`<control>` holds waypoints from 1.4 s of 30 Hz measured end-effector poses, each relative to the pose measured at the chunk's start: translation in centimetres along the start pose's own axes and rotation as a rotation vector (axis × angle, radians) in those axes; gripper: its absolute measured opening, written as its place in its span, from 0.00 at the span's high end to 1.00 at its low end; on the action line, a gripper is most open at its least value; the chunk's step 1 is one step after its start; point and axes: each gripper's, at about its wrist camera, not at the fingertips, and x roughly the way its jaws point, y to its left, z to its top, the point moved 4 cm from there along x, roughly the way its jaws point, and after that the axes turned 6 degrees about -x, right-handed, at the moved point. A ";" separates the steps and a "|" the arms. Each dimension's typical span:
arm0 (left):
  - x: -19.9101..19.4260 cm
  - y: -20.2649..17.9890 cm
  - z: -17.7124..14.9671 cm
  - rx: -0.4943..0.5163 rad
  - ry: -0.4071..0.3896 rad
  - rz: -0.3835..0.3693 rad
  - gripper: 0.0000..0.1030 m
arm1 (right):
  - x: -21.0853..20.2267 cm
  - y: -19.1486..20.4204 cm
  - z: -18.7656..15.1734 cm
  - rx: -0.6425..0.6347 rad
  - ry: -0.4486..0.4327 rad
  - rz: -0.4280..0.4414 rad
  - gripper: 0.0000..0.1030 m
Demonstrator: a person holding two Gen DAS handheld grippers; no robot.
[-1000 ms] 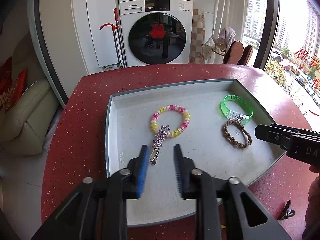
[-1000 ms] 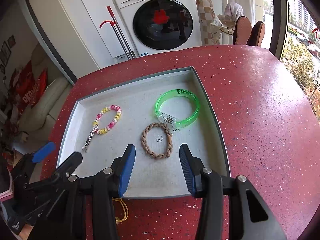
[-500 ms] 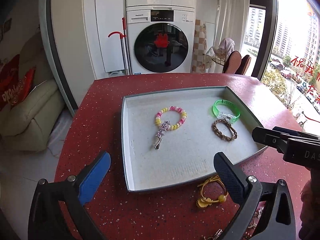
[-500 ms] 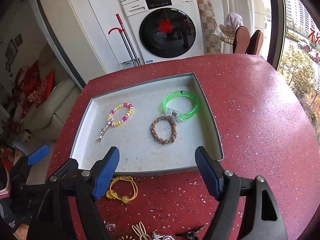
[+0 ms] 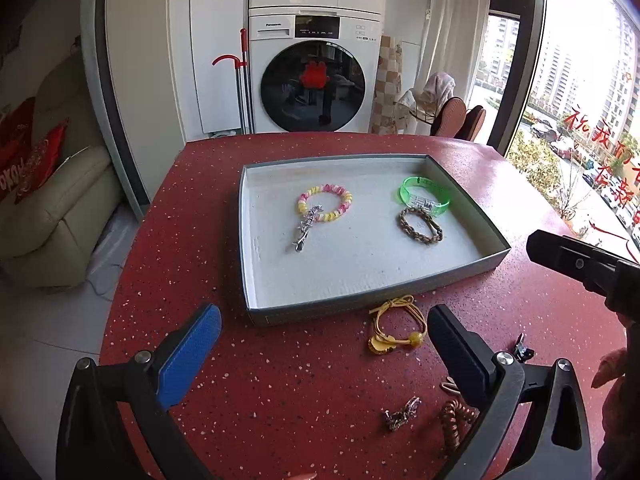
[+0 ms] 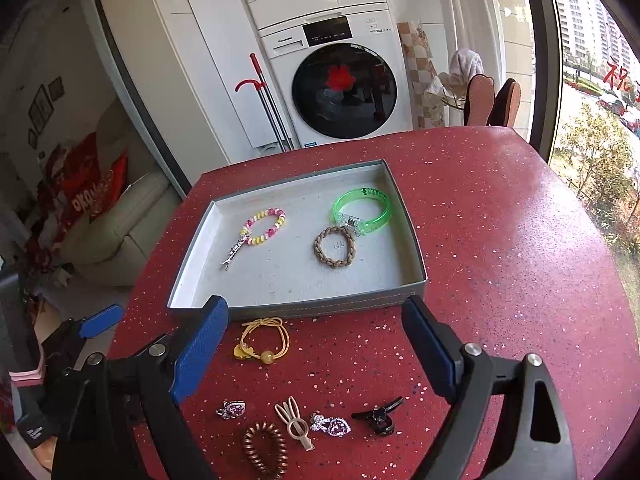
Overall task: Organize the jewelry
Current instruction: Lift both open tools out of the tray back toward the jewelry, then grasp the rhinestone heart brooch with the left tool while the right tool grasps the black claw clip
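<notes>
A grey tray on the red table holds a pink-yellow bead bracelet, a silver clip, a green bangle and a brown braided bracelet. In front of the tray lie a yellow hair tie, a brown coil tie, a beige clip, silver clips and a black clip. My left gripper and right gripper are both open, empty, above the table before the tray.
A washing machine and a red-handled mop stand behind the table. A cream sofa is at the left. A window is at the right. The right gripper shows at the right edge of the left wrist view.
Both grippers have opened wide and pulled back from over the tray toward the table's near side. The loose pieces in front of the tray have come into view.
</notes>
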 end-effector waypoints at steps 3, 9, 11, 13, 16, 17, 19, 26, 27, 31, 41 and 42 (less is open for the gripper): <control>-0.5 -0.2 -1.1 0.030 -0.001 0.005 0.00 | -0.5 -0.1 -0.7 0.018 0.021 0.022 0.12; -1.1 0.2 -3.2 0.025 0.002 0.032 0.00 | -1.5 -0.5 -2.8 0.004 0.066 0.019 0.12; -1.2 0.4 -3.9 0.029 -0.005 0.050 0.00 | -1.8 -0.8 -3.6 -0.007 0.078 0.009 0.12; -1.2 0.4 -4.7 0.039 -0.003 0.048 0.00 | -1.9 -1.1 -4.4 -0.013 0.093 0.005 0.12; -0.9 0.7 -5.8 0.035 0.014 0.048 0.00 | -1.8 -1.5 -5.7 -0.030 0.122 -0.022 0.12; -0.8 0.8 -6.1 0.034 0.019 0.050 0.00 | -1.7 -1.7 -6.2 -0.035 0.132 -0.032 0.12; -0.5 0.8 -6.8 0.047 0.038 0.033 0.00 | -1.5 -2.1 -7.2 -0.037 0.156 -0.043 0.12; 0.4 -0.5 -8.3 0.118 0.071 0.023 0.00 | -0.2 -4.0 -10.0 -0.026 0.229 -0.086 0.12; 0.6 -0.6 -8.6 0.125 0.078 0.025 0.00 | -0.1 -4.2 -10.2 -0.024 0.235 -0.091 0.12; 1.5 -1.1 -9.2 0.146 0.108 0.026 0.00 | 0.5 -4.8 -10.6 -0.025 0.254 -0.107 0.12; 2.9 -1.7 -9.3 0.158 0.132 0.030 0.00 | 2.3 -4.3 -10.9 -0.069 0.280 -0.126 0.22; 3.1 -1.9 -9.2 0.160 0.131 0.028 0.00 | 2.5 -4.1 -10.9 -0.081 0.280 -0.129 0.24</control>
